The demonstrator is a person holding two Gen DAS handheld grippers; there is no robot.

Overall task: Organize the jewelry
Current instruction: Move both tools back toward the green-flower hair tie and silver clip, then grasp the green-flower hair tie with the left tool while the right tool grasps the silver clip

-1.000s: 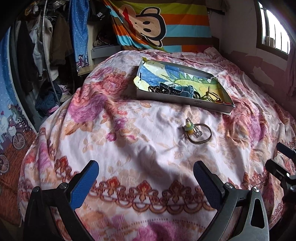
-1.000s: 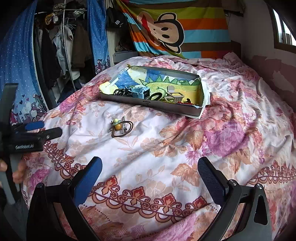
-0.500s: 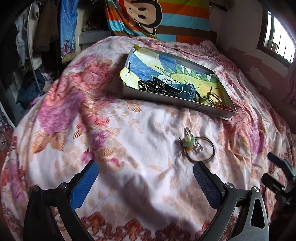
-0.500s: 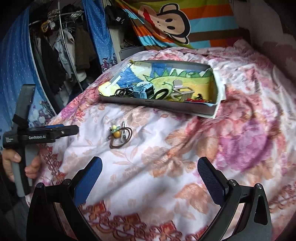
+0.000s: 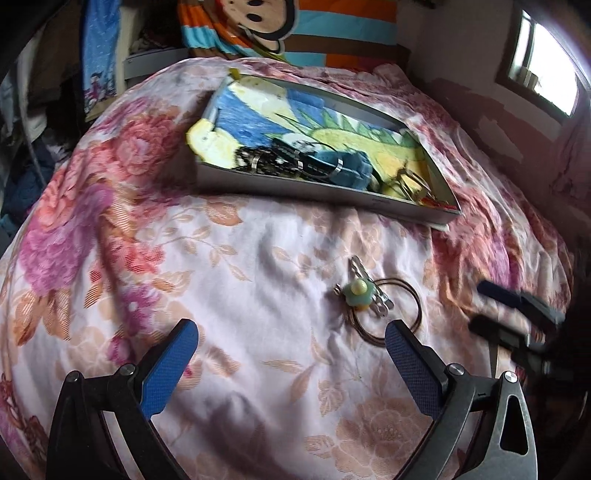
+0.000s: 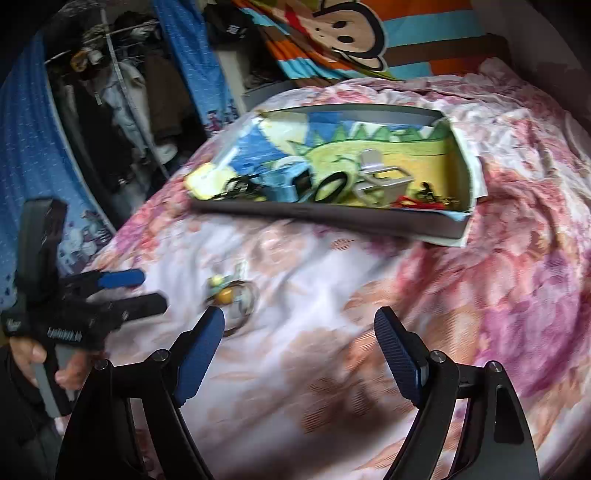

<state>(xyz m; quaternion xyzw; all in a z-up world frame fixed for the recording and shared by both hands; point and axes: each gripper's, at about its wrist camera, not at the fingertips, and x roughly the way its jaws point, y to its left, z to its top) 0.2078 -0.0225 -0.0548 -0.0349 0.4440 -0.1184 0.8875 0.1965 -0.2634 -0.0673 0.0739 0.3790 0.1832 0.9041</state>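
While over the flowered bedspread (image 5: 258,288), left gripper (image 5: 291,347) spread wide, nothing between its blue pads (image 5: 170,365), nothing grasped. Right gripper (image 6: 299,332) also apart and empty, jaws just been narrowing, only cloth between them. Loose jewelry on the bedspread: small green flower clip (image 5: 356,293) lying on a thin brown ring (image 5: 391,314), silver pin touching them. Just ahead of left gripper's right finger; just ahead of right gripper's left finger in right wrist view, blurred. Shallow grey tray (image 5: 314,192) beyond, near the monkey-print blanket (image 5: 295,26), holding chains, a blue box (image 6: 288,184), silver clips. Person's hand (image 6: 40,354) wrapped round the left gripper's handle.
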